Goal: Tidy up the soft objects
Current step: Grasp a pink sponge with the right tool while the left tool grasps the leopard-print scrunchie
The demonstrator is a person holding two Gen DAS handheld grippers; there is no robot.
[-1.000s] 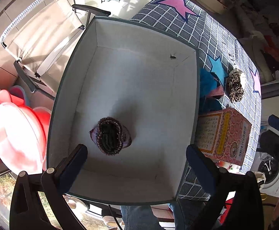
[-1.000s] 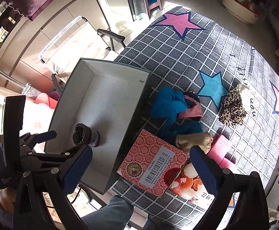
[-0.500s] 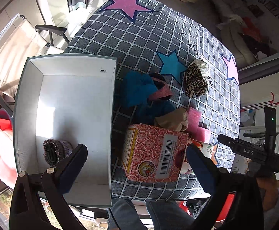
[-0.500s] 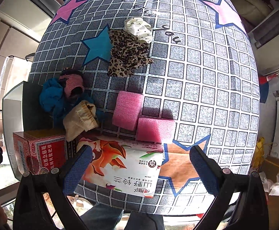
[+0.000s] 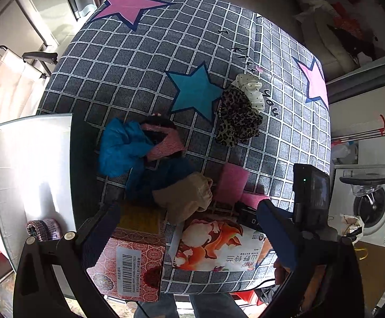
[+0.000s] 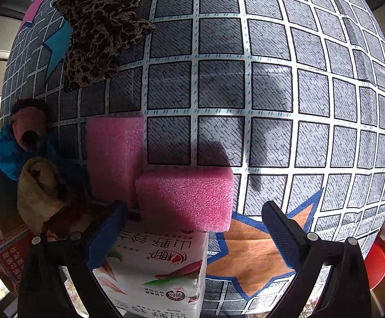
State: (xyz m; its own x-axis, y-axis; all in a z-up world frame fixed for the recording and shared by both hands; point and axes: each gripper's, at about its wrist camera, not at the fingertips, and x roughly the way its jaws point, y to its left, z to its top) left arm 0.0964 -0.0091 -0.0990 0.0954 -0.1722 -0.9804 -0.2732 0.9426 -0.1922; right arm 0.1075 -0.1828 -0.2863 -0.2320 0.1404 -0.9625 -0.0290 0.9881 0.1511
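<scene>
I've got two pink foam blocks as the nearest soft items: the near foam block (image 6: 186,197) lies crosswise just ahead of my right claw (image 6: 193,228), its near edge touching the tissue pack (image 6: 155,270); the far foam block (image 6: 114,156) lies lengthwise behind it, touching at the corner. Right claw is spread wide, holding nothing, foam between the finger lines but not pinched. Left of the foam sits a pile: tan rolled cloth (image 5: 186,197), blue cloth (image 5: 122,149), pink knit piece (image 5: 163,143), all bunched together. Further back, leopard-print fabric (image 5: 236,118) with a white dotted piece (image 5: 250,87) touching its far side. Everything on the grid-pattern surface (image 5: 118,79) with star prints. Left claw (image 5: 187,228) is also wide open and empty, hanging over the red patterned box (image 5: 129,262) and tissue pack. Grey bin (image 5: 31,159) stands at the surface's left edge, with one purple knit roll (image 5: 44,229) in its near corner.
</scene>
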